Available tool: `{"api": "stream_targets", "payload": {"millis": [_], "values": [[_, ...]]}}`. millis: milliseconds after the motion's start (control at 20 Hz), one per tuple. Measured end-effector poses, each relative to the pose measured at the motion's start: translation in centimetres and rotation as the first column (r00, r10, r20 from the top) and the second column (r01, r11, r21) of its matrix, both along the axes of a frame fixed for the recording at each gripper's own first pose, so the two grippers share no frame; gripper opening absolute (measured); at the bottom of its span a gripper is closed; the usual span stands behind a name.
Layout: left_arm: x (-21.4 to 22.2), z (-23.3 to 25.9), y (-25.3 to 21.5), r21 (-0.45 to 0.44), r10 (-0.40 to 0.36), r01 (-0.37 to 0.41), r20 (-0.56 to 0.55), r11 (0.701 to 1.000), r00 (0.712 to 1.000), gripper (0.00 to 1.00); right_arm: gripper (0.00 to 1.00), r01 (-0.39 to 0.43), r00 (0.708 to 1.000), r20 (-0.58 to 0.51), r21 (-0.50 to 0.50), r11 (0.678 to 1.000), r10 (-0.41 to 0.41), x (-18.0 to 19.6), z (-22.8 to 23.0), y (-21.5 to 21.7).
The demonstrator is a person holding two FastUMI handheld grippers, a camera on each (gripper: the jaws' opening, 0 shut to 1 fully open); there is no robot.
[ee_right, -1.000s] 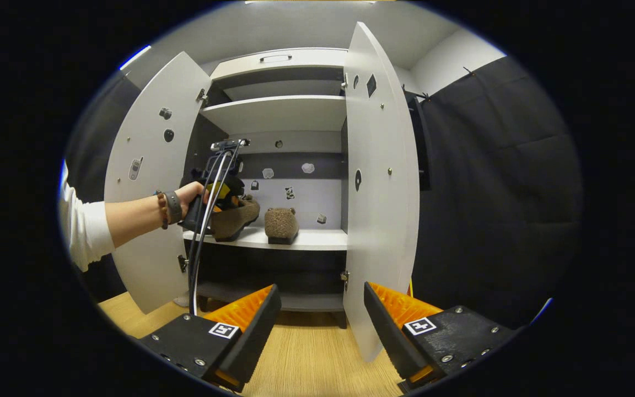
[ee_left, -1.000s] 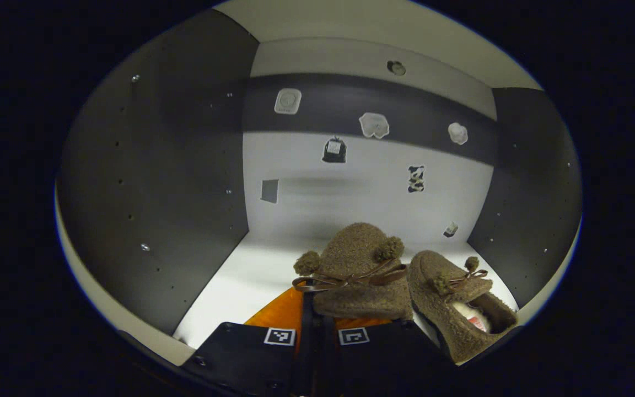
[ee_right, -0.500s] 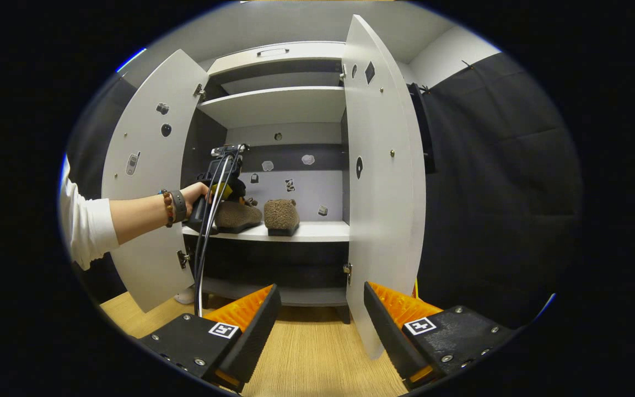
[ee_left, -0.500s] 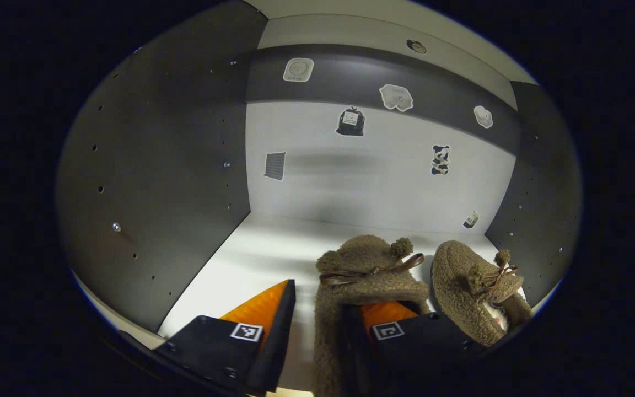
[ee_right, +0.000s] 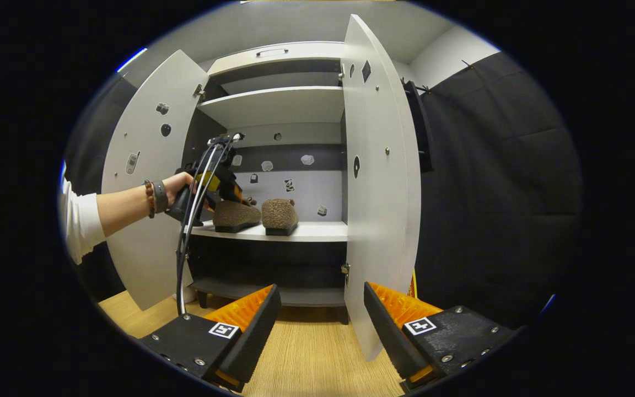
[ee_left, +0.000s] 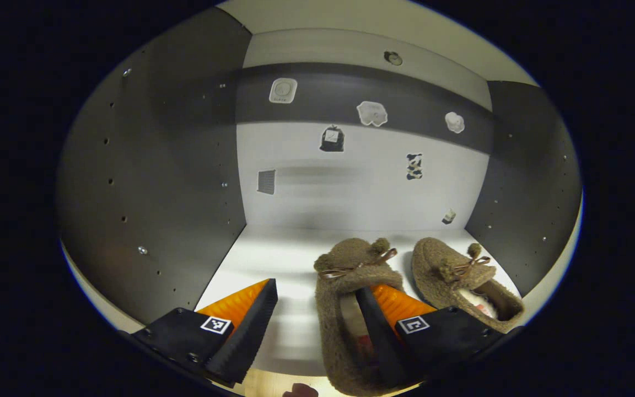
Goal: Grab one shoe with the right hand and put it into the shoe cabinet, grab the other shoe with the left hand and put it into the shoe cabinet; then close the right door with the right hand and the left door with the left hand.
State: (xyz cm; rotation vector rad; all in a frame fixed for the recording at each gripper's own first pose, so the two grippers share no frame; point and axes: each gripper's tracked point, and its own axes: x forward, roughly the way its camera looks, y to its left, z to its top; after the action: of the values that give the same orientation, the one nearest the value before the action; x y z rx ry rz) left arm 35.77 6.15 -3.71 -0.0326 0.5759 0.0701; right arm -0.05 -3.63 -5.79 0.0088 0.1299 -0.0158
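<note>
Standing wide apart, the jaws of the left gripper (ee_left: 316,317) hold nothing; its right finger (ee_left: 389,309) sits inside the opening of the left shoe (ee_left: 345,275), which rests on the cabinet shelf (ee_left: 262,259). The right shoe (ee_left: 455,275) lies just beside it, toe toward the back panel (ee_left: 350,187), which carries several stickers. The right gripper (ee_right: 320,325) is likewise spread and empty, well back from the shoe cabinet (ee_right: 273,105) above the wooden floor (ee_right: 312,353). Both doors, left (ee_right: 146,182) and right (ee_right: 378,182), stand open. A hand (ee_right: 177,187) holds the left gripper at the shelf edge.
</note>
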Motion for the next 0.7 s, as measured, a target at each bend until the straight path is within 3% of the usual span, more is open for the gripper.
{"api": "stream_targets", "payload": {"millis": [200, 500, 550, 700], "values": [[-2.6, 5.4, -2.4, -0.014, -0.081, 0.083, 0.122, 0.996, 0.989, 0.94, 0.93, -0.009, 1.000, 0.007, 0.017, 1.000, 0.009, 0.1, 0.2, 0.5], [-9.1, 13.5, -5.1, -0.020, -0.148, 0.163, 0.326, 0.986, 0.934, 0.93, 0.93, -0.039, 0.999, 0.011, 0.043, 0.998, 0.038, 0.3, 0.9, 1.6], [-10.3, 13.8, -5.2, -0.013, -0.154, 0.168, 0.342, 0.986, 0.927, 0.98, 0.93, -0.050, 0.999, 0.019, 0.052, 0.997, 0.049, 0.2, 1.3, 2.0], [-14.2, 13.9, -4.9, 0.015, -0.158, 0.164, 0.375, 0.986, 0.914, 0.89, 0.93, -0.074, 0.996, 0.047, 0.048, 0.996, 0.071, 0.2, 3.0, 2.2]]}}
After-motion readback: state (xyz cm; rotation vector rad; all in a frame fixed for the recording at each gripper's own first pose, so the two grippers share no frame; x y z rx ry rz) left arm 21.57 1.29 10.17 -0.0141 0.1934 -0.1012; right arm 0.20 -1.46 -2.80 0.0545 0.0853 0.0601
